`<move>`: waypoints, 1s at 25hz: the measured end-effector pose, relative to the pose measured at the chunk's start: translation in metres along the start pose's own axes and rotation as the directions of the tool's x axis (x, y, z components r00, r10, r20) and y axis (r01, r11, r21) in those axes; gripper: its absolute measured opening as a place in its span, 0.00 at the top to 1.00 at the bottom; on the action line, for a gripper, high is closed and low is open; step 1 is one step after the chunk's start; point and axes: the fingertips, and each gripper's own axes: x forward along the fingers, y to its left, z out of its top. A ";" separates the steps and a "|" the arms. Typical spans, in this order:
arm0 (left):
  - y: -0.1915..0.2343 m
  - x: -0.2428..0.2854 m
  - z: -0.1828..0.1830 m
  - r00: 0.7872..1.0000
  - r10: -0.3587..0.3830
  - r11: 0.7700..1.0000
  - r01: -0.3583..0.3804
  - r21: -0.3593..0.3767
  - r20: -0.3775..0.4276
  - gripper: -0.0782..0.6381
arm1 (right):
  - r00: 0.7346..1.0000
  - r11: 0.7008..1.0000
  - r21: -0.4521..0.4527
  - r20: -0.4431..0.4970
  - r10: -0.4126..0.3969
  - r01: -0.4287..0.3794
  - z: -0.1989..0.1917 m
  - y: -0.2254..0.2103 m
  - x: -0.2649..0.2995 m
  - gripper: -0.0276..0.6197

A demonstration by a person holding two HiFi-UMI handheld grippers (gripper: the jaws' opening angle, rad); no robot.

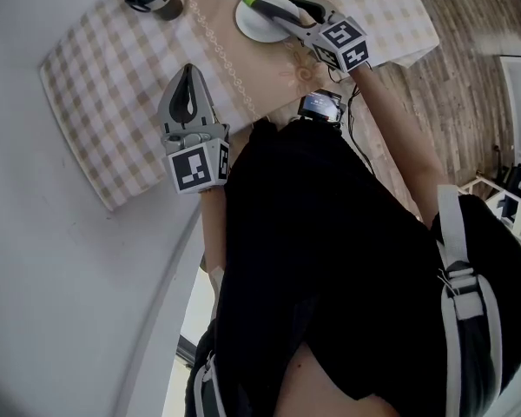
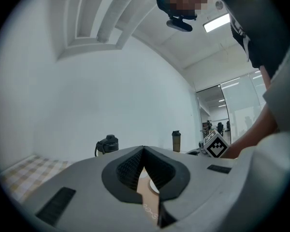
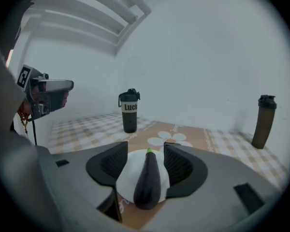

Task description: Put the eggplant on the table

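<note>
Plainly, in the head view the eggplant (image 1: 273, 11) lies on the white plate (image 1: 252, 28) on the table (image 1: 113, 102). The right gripper (image 1: 286, 17) reaches over the plate, and the left gripper (image 1: 189, 69) hangs well apart from the plate, nearer the person. The left gripper view shows its fingers clenched together on nothing. In the right gripper view the fingers (image 3: 180, 166) stand released on either side of the eggplant without pressing it, and its green stem end points away across the plate. The pick-up looks to be the step in hand. Next, the fingers should sink around the eggplant's middle, close, then carry it off the plate onto the table just beside.
</note>
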 end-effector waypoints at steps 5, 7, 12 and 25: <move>0.000 0.006 0.003 1.000 -0.010 1.000 0.010 0.001 0.008 0.89 | 0.999 1.000 -0.023 0.041 0.006 -0.005 0.026 0.005 -0.006 0.58; 0.000 0.008 0.003 1.000 -0.014 1.000 0.014 0.003 0.011 0.89 | 0.998 0.999 -0.032 0.056 0.008 -0.006 0.036 0.009 -0.008 0.58; 0.001 0.013 0.000 1.000 -0.019 1.000 0.019 0.004 0.006 0.89 | 0.995 0.998 -0.061 0.101 0.018 -0.011 0.062 0.016 -0.014 0.58; -0.001 0.015 0.012 0.999 -0.041 0.999 0.040 0.029 0.025 0.89 | 0.976 0.993 -0.116 0.214 0.040 -0.015 0.112 0.040 -0.040 0.58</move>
